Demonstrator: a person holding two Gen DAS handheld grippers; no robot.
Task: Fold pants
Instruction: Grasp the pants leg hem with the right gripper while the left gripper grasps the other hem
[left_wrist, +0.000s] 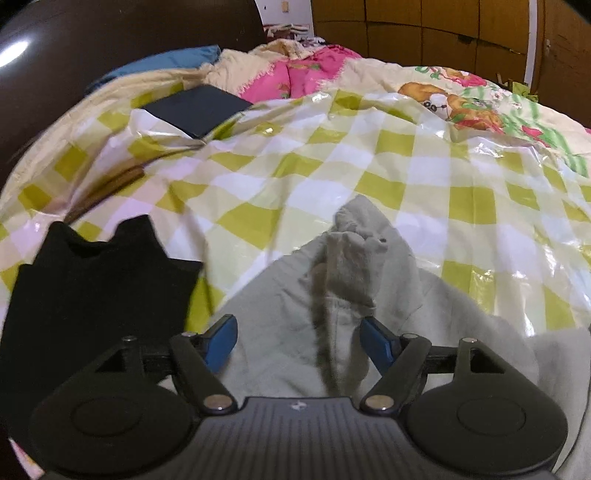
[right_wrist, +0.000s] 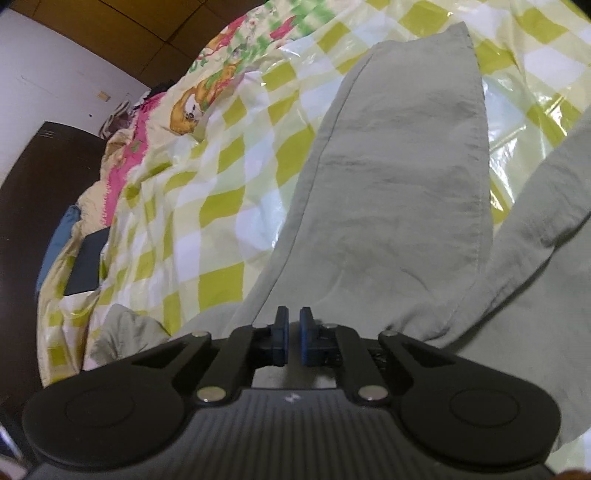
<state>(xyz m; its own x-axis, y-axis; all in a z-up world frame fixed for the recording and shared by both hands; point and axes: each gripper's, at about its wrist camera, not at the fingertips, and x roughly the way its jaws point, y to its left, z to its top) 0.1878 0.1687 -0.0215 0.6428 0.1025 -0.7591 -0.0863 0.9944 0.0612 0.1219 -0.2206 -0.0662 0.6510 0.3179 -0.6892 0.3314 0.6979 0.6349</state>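
Note:
Pale grey-green pants (left_wrist: 295, 295) lie on a yellow-and-white checked plastic sheet (left_wrist: 332, 166) over a bed. In the left wrist view my left gripper (left_wrist: 299, 339) is open, its blue pads on either side of a bunched ridge of the pants' waist (left_wrist: 347, 251), just above the cloth. In the right wrist view my right gripper (right_wrist: 291, 339) has its jaws nearly together over the pants (right_wrist: 399, 177), near where the two legs meet. One leg runs away from it and the other goes off to the right (right_wrist: 535, 258). I cannot tell whether cloth is pinched.
A black folded garment (left_wrist: 96, 288) lies left of the pants. A dark blue flat folded item (left_wrist: 195, 107) sits at the sheet's far left. Beyond are a cartoon quilt (left_wrist: 461, 99), pink bedding (left_wrist: 295, 77), a blue pillow (left_wrist: 166, 62) and a dark headboard (left_wrist: 110, 37).

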